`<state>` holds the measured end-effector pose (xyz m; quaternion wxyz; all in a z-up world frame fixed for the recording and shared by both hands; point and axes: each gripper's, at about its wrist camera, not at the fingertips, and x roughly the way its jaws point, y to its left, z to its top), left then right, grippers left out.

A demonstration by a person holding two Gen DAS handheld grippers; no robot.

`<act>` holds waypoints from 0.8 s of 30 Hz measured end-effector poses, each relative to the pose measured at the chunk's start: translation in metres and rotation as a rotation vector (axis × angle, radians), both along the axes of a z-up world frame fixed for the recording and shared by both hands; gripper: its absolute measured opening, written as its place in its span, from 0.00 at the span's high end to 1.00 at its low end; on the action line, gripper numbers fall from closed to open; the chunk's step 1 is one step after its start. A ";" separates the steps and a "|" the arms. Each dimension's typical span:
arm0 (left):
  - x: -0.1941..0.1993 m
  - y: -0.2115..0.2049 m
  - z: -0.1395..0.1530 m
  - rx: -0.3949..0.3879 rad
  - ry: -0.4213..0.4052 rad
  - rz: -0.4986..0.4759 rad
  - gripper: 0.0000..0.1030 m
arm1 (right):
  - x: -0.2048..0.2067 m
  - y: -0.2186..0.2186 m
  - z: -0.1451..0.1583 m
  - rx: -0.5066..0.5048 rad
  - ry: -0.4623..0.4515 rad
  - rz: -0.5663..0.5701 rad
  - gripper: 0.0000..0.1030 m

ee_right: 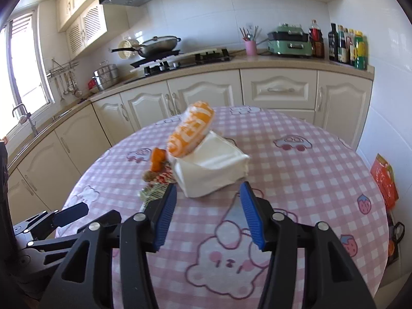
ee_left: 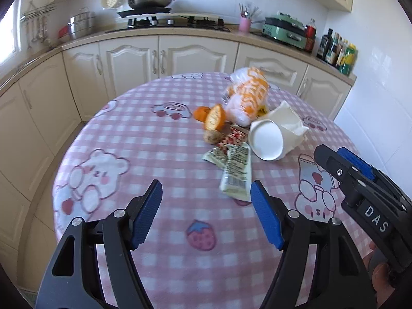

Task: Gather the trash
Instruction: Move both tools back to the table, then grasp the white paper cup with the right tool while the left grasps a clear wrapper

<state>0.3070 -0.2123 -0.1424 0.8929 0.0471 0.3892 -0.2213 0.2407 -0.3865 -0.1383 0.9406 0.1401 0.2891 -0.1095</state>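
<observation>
A pile of trash lies on the round table with the pink check cloth. It holds an orange-and-white plastic bag, a tipped white paper cup, a crumpled white paper bag, orange peel and green-white wrappers. My left gripper hangs open over the cloth, just short of the wrappers, with nothing between its fingers. My right gripper is open too, a little before the white paper bag.
Cream cabinets and a counter curve behind the table, with a stove and pan, a green appliance and bottles. A red bag stands beyond the table's right edge. The left gripper shows low left in the right wrist view.
</observation>
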 end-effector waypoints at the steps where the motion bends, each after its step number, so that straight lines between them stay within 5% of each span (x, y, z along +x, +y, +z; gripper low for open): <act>1: 0.002 -0.006 -0.003 0.006 0.006 -0.001 0.34 | 0.000 -0.002 -0.003 0.007 0.004 -0.001 0.49; 8: 0.021 -0.032 -0.022 0.055 0.056 0.003 0.37 | 0.019 -0.007 -0.013 0.070 0.030 0.013 0.48; 12: 0.023 -0.037 -0.025 0.056 0.067 -0.018 0.75 | 0.024 -0.016 -0.013 0.107 0.012 -0.008 0.47; 15: 0.024 -0.035 -0.024 0.027 0.062 -0.037 0.91 | 0.029 -0.025 -0.015 0.160 -0.010 -0.035 0.46; 24: 0.022 -0.011 0.001 -0.080 -0.003 -0.036 0.97 | 0.050 -0.050 -0.028 0.362 -0.027 -0.085 0.42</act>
